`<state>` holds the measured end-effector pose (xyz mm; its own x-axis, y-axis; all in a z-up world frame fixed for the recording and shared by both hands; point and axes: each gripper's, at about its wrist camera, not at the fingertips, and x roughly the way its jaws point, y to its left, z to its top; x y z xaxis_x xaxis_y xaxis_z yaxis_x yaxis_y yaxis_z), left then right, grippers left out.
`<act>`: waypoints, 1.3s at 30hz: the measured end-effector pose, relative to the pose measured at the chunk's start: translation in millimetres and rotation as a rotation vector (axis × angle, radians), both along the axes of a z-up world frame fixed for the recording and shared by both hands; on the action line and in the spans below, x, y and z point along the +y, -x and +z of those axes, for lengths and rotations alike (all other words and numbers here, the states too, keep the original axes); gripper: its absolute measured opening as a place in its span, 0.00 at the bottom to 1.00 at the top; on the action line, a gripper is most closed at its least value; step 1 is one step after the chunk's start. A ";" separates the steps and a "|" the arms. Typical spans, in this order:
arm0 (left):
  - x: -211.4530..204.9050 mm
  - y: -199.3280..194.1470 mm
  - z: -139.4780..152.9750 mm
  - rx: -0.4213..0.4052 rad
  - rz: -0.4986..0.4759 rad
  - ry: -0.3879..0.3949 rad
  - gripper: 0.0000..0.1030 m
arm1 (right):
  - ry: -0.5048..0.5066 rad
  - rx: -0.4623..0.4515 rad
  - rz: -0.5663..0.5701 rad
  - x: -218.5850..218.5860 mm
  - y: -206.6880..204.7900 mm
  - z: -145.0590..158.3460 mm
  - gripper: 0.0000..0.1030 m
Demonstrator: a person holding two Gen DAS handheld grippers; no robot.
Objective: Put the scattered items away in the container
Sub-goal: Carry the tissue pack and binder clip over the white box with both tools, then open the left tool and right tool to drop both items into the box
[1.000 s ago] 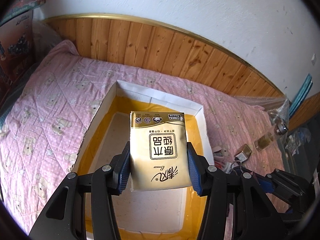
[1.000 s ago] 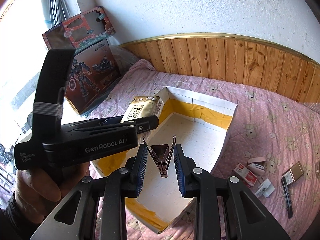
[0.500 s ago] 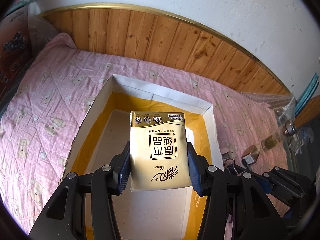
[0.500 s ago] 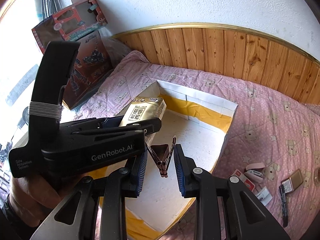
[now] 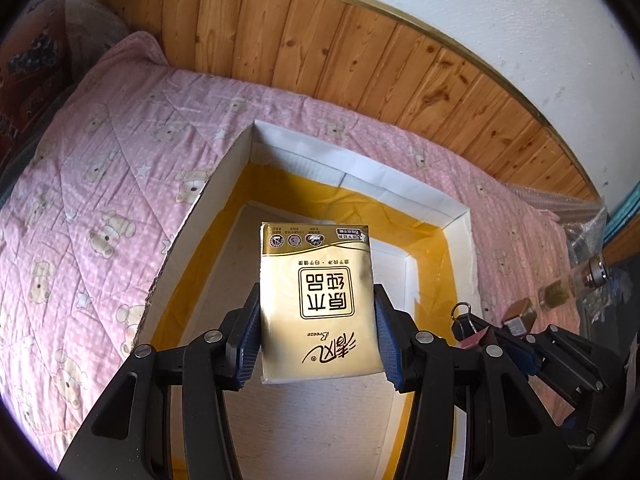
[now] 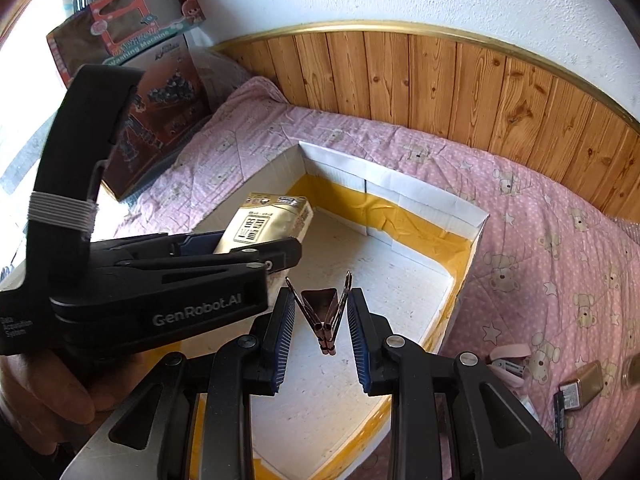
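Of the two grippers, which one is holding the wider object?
The left gripper. Its jaws stand wide around the gold tissue pack, while the right gripper clamps only a small binder clip by its wire handles.

Looking steeply down along each gripper's fingers from close above, both views sharing the open cardboard box (image 5: 460, 216) (image 6: 432, 204) on the pink quilt (image 5: 100, 184) (image 6: 560, 280).

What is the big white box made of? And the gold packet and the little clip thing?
The box looks like cardboard: a torn edge shows corrugated layers, with white facing and glossy yellow tape inside. The gold packet seems to be soft, shiny plastic film, judging by its sheen. The binder clip looks like dark metal with thin wire handles.
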<state>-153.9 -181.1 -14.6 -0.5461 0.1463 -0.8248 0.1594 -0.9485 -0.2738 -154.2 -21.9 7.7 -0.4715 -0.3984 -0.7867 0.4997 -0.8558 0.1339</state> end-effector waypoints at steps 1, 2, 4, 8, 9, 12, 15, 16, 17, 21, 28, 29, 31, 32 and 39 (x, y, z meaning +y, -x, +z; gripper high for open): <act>-1.3 2.6 -2.1 -0.007 0.003 0.002 0.51 | -0.010 -0.001 0.000 -1.6 2.1 -2.4 0.28; -2.5 4.7 -4.0 -0.014 0.006 0.002 0.51 | -0.015 -0.004 -0.001 -2.5 3.7 -4.0 0.28; -5.4 8.8 -7.8 -0.028 0.012 -0.004 0.51 | -0.031 -0.005 0.000 -4.8 7.4 -7.4 0.28; -6.5 16.4 -17.2 -0.058 0.012 0.010 0.51 | -0.068 -0.009 -0.002 -8.3 15.4 -14.8 0.28; -6.6 17.6 -19.9 -0.068 0.008 0.010 0.51 | -0.080 -0.013 -0.002 -9.1 17.4 -17.0 0.28; -3.4 22.0 -25.4 -0.090 -0.006 0.015 0.51 | -0.112 -0.022 -0.003 -11.2 23.8 -24.2 0.28; -0.8 25.5 -29.2 -0.106 -0.012 0.019 0.51 | -0.138 -0.028 -0.006 -12.3 30.8 -30.3 0.28; -1.5 25.8 -30.6 -0.112 -0.009 0.017 0.51 | -0.146 -0.031 -0.006 -12.4 33.4 -32.4 0.28; -1.7 26.7 -31.7 -0.116 -0.009 0.015 0.51 | -0.152 -0.033 -0.007 -12.8 34.8 -33.8 0.28; -2.3 31.8 -40.6 -0.150 -0.008 0.010 0.51 | -0.178 -0.043 -0.004 -14.3 41.9 -40.9 0.28; -2.7 40.5 -54.7 -0.204 -0.003 -0.004 0.51 | -0.223 -0.065 0.017 -17.1 52.7 -51.1 0.28; -3.4 42.3 -57.3 -0.214 -0.001 -0.008 0.51 | -0.230 -0.071 0.021 -17.3 55.5 -52.6 0.28; -5.4 44.8 -62.2 -0.232 0.002 -0.025 0.52 | -0.242 -0.081 0.032 -18.5 58.5 -53.4 0.28; -5.7 45.6 -63.8 -0.237 0.003 -0.031 0.52 | -0.251 -0.086 0.042 -19.5 61.0 -53.6 0.28; -8.0 50.8 -68.4 -0.247 0.011 -0.030 0.52 | -0.271 -0.119 0.067 -22.3 72.5 -58.1 0.28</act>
<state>-204.7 -189.2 -83.0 -0.3302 0.1678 -0.9289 0.2348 -0.9385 -0.2530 -226.6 -44.1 -50.4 -0.3496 -0.1940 -0.9166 0.5512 -0.8337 -0.0337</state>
